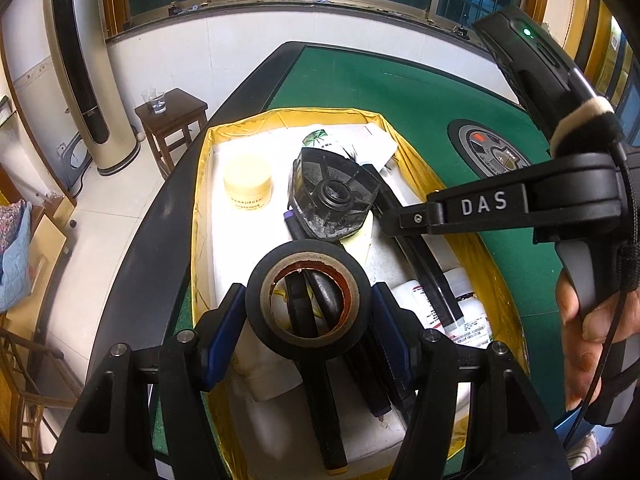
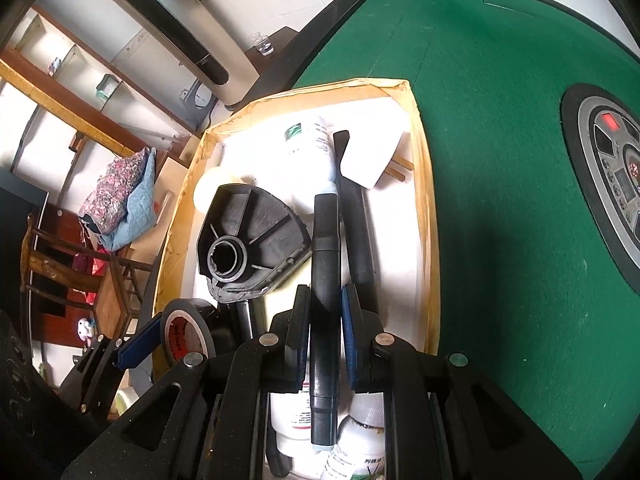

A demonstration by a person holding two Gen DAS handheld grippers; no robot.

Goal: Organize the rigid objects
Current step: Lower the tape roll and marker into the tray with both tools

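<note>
Black tape roll (image 1: 307,300) clamped between left tongs (image 1: 307,312), above the tray (image 1: 200,184).

Past the work area I see a green felt table (image 1: 420,92) with a round control panel (image 2: 612,176) set into it. A tall tower fan (image 1: 80,64) stands by the tiled wall, beside a small wooden stool (image 1: 172,120) carrying two clear cups (image 1: 154,100).

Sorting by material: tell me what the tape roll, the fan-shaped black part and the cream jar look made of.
Tape roll: matte black tape, probably vinyl, wound on a brownish cardboard-looking core. Fan-shaped part: moulded black plastic, judging by its ribs and dull, dusty, scuffed surface. Cream jar: smooth pale-yellow plastic, likely; glass cannot be excluded.
</note>
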